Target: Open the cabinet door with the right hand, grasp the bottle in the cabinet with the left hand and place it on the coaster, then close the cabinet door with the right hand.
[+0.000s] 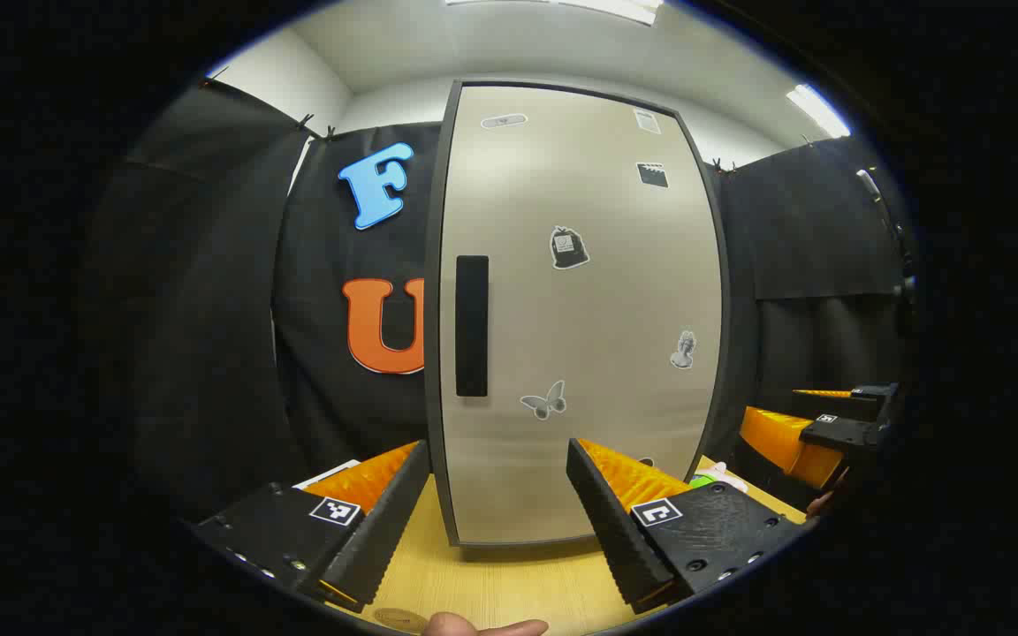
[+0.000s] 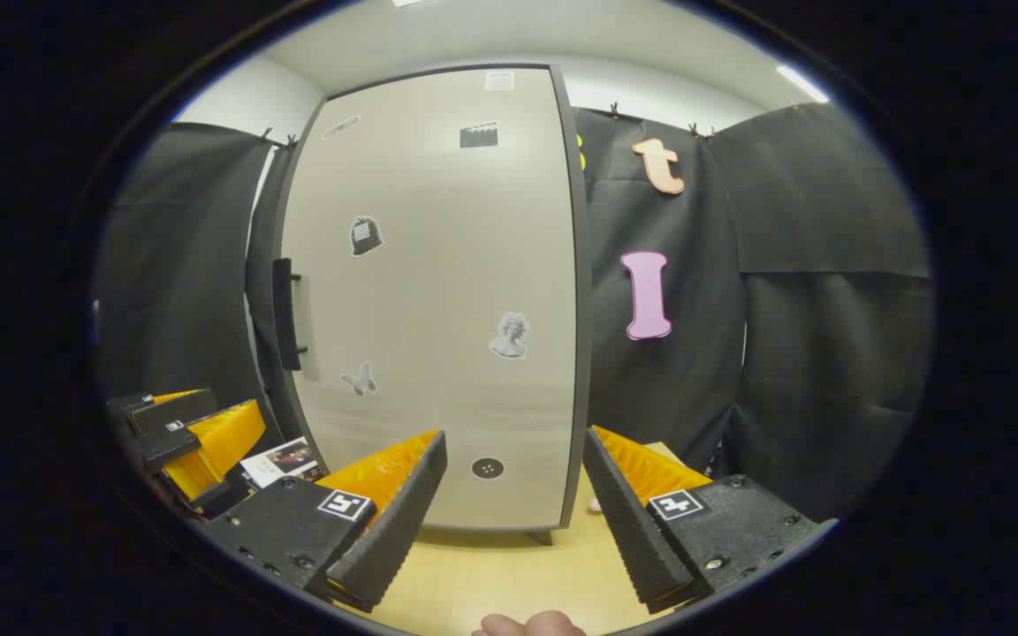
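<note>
Wooden worktop, cabinet door shut; right gripper, left gripper spread empty, facing handle for pull.

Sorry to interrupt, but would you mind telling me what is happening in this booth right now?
A person holds two grippers in front of a tall beige cabinet with a dark frame that stands on a light wooden table. Its door is shut, and the black vertical handle on it is untouched. The left gripper and the right gripper are both open and hold nothing. The bottle has not been fetched yet, so the task is at its start.
</note>
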`<state>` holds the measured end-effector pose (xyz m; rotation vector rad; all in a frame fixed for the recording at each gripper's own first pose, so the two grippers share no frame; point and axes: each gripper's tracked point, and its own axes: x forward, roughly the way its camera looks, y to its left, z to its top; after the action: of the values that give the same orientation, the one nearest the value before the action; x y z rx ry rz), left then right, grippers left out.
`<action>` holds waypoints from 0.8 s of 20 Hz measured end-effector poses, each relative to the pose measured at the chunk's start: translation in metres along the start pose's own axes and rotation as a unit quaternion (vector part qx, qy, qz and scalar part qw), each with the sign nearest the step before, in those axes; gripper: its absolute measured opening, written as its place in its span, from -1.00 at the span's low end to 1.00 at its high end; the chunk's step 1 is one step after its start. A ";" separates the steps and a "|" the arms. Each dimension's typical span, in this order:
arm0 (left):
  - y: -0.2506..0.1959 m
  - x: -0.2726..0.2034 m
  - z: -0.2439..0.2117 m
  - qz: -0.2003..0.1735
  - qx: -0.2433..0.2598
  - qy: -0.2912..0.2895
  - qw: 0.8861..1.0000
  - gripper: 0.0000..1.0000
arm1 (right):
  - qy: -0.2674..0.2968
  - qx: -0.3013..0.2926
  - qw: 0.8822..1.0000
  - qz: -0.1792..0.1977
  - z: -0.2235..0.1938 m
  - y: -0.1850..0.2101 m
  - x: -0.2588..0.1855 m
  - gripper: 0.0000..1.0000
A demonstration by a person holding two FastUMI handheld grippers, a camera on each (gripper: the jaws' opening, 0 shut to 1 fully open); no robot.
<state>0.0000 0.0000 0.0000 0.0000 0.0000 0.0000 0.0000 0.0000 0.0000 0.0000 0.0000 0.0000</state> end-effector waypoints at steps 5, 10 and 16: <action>0.000 0.001 0.000 0.000 -0.002 -0.003 1.000 0.90 | -0.001 -0.003 1.000 -0.001 0.000 0.001 0.001 0.99; 0.000 0.003 -0.002 0.006 -0.006 0.002 1.000 0.90 | -0.006 -0.015 1.000 0.007 -0.002 0.001 0.000 0.99; -0.002 -0.003 -0.001 0.020 -0.003 0.002 1.000 0.90 | 0.005 -0.019 0.999 0.030 -0.008 0.004 0.003 0.99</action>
<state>-0.0032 -0.0018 -0.0009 -0.0067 0.0040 0.0395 0.0025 0.0042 -0.0085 -0.0383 0.0097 0.0593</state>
